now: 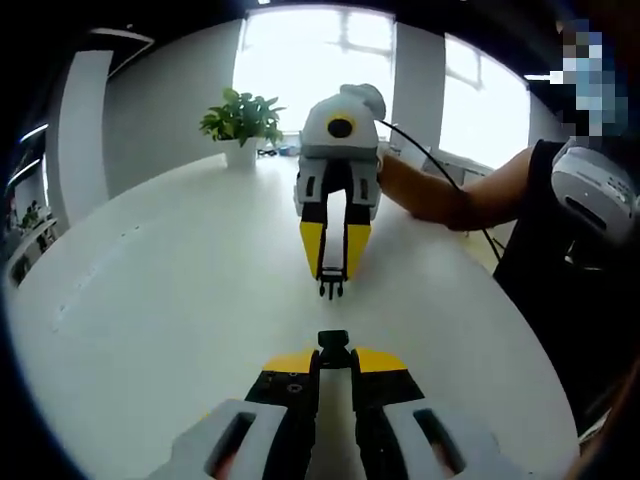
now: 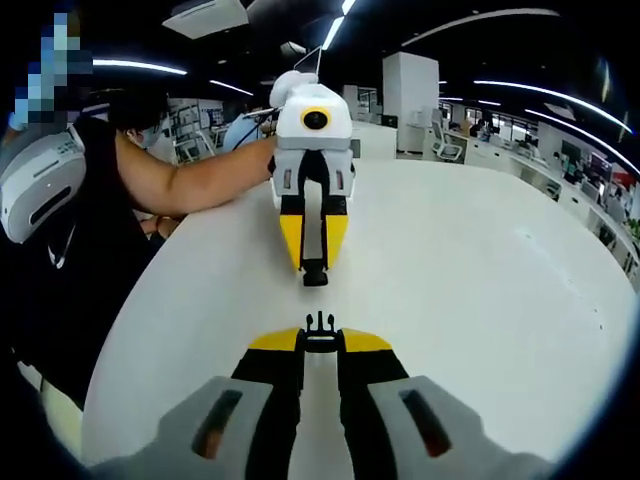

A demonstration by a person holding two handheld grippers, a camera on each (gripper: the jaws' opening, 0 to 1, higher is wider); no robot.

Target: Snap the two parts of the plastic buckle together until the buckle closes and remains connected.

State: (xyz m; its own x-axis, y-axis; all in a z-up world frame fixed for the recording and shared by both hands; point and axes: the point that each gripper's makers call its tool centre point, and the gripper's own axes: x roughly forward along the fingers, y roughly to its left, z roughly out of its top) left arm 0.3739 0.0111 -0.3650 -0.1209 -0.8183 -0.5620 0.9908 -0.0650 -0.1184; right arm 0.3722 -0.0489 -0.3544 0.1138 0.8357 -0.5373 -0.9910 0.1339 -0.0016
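Observation:
My left gripper (image 1: pixel 333 357) is shut on the black socket half of the buckle (image 1: pixel 333 342), which pokes out from between its yellow-tipped jaws. Facing it, my right gripper (image 1: pixel 332 268) is shut on the pronged half (image 1: pixel 332 289), prongs pointing at the socket. A small gap over the white table (image 1: pixel 150 300) separates the two halves. In the right gripper view the pronged half (image 2: pixel 319 325) sticks out of my right gripper (image 2: pixel 320 342). Opposite it is the left gripper (image 2: pixel 315 260) with the socket half (image 2: pixel 315 277). The halves look roughly lined up.
A potted plant (image 1: pixel 241 122) stands at the far edge of the round table. The person's arm (image 1: pixel 450 195) reaches in from the table's side, torso close to the rim (image 2: pixel 120 310). Office desks and chairs (image 2: pixel 470 145) lie beyond the table.

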